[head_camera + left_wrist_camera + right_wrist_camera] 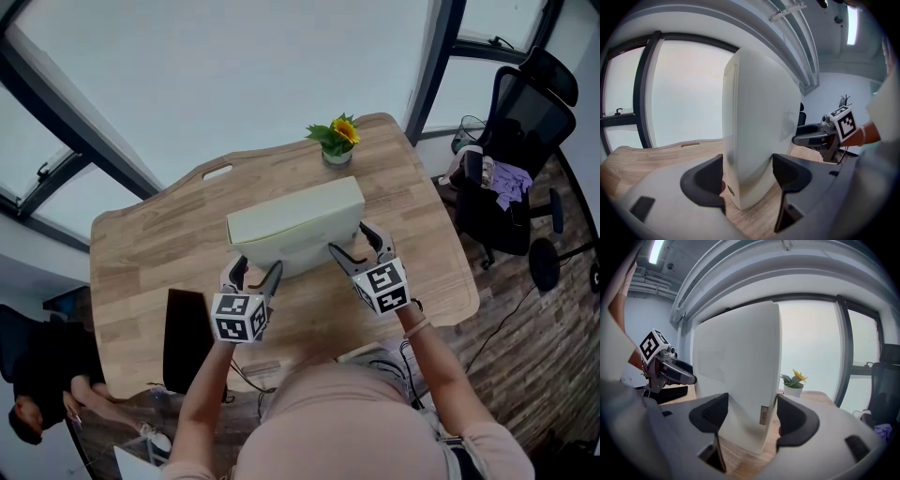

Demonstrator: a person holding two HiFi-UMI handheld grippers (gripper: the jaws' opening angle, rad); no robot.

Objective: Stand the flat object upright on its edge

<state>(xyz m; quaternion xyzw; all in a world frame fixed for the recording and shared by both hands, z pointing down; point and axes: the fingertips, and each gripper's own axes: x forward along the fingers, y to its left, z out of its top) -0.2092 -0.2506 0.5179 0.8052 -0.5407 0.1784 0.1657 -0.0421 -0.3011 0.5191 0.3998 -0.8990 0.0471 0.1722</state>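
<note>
Both tongs are pale grey moulded shells, each ending in two black, cupped jaws. Behind the jaws, the left tongs (257, 272) and the right tongs (352, 240) each carry a cube (239, 317), white with black square markers on its faces. A small dark slot (642, 206) is set in the shell outside the left tongs' jaw. The person wears a pale pink top (347, 422) with a matching sleeve (497, 452). A thin band (417, 326) circles the wrist behind the right tongs.
</note>
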